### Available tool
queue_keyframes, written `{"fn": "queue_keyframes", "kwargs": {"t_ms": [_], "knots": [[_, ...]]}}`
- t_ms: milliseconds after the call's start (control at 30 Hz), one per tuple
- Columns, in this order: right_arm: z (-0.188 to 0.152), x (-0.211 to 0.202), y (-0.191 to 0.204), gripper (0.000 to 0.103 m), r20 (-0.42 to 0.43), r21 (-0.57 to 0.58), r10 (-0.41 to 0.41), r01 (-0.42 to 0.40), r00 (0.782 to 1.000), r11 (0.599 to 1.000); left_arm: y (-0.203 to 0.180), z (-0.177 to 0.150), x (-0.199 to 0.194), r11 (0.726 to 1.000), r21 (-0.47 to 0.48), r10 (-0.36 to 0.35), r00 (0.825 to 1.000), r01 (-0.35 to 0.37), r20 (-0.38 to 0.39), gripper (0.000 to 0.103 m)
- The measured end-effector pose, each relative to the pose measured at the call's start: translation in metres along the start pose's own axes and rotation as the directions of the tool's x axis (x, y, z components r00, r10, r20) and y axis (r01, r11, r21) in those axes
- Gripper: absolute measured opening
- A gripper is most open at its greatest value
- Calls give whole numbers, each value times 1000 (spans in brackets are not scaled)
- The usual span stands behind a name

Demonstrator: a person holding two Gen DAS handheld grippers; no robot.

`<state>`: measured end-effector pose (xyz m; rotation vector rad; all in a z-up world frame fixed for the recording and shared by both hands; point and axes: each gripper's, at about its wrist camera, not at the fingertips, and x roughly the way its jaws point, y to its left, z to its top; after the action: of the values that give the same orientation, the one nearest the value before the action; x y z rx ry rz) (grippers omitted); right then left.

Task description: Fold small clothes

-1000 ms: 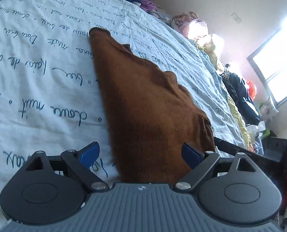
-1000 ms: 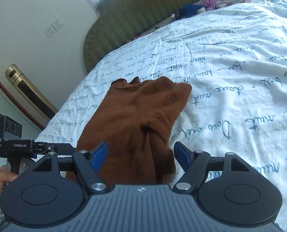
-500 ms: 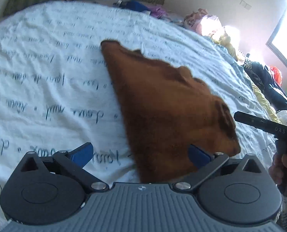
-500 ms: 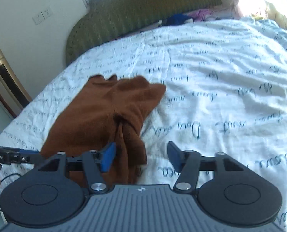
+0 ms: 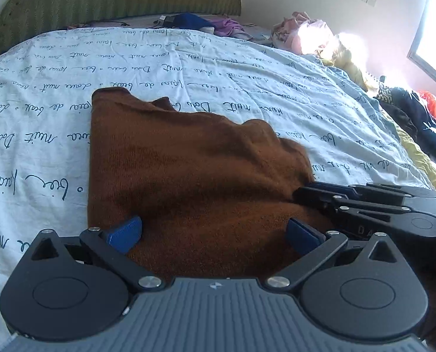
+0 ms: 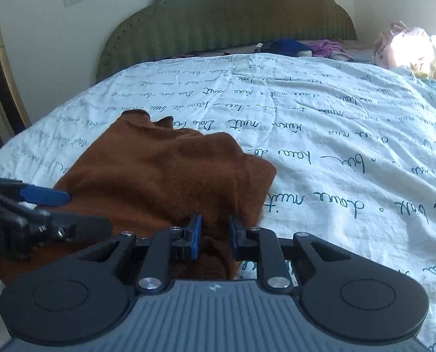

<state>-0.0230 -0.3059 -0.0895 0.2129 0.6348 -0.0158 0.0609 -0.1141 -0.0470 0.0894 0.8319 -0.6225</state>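
A brown knit garment [image 5: 194, 170] lies partly folded on the bed's white quilt with blue script [image 5: 247, 94]. My left gripper [image 5: 213, 234] is open wide, its blue pads astride the garment's near edge. My right gripper [image 6: 215, 236] is nearly shut, its jaws pinching a bunched fold at the brown garment's [image 6: 159, 173] near right corner. The right gripper shows in the left wrist view [image 5: 364, 205] at the garment's right edge. The left gripper shows in the right wrist view [image 6: 35, 211] at the garment's left.
A green headboard [image 6: 232, 17] stands at the far end. Blue and purple clothes [image 5: 200, 23] lie by it. A heap of clothes [image 5: 320, 38] sits at the far right. Dark clothes [image 5: 417, 123] hang off the right side. A gold appliance [image 6: 0, 82] stands at left.
Both grippers moved in low over the garment's near edge. The right gripper closed from wide open onto a fold of the cloth. The left stayed open.
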Motion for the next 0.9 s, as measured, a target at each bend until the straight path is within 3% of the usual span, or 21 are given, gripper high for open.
{"fn": "queue_keyframes", "kwargs": {"t_ms": [300, 533, 633, 700, 733, 767, 800, 900], "knots": [[-11, -52, 26, 20, 39, -33, 44, -43, 998, 999, -1, -4, -31, 1000, -9, 23, 1000, -23, 14, 103], [-16, -18, 15, 21, -2, 31, 34, -34, 999, 999, -1, -10, -33, 998, 12, 69, 998, -69, 0, 103], [-13, -32, 21, 23, 6, 52, 19, -19, 1000, 998, 7, -19, -43, 996, -4, 93, 995, -93, -20, 103], [-19, -48, 28, 30, 4, 47, 15, -16, 1000, 999, 17, -29, -50, 995, -25, 91, 995, -92, -51, 103], [-25, -58, 30, 45, 1, 64, 19, -19, 1000, 998, 22, -36, -54, 995, -34, 96, 993, -99, -67, 103], [-32, -67, 31, 74, -10, 91, 29, -28, 1000, 995, 29, -46, -58, 994, -42, 100, 992, -104, -81, 103], [-41, -76, 33, 92, -27, 102, 45, -42, 999, 994, 35, -55, -63, 993, -44, 108, 990, -113, -90, 103], [-78, -107, 40, 92, -86, 75, 65, -58, 994, 995, 50, -81, -79, 989, -45, 137, 983, -144, -120, 103]]}}
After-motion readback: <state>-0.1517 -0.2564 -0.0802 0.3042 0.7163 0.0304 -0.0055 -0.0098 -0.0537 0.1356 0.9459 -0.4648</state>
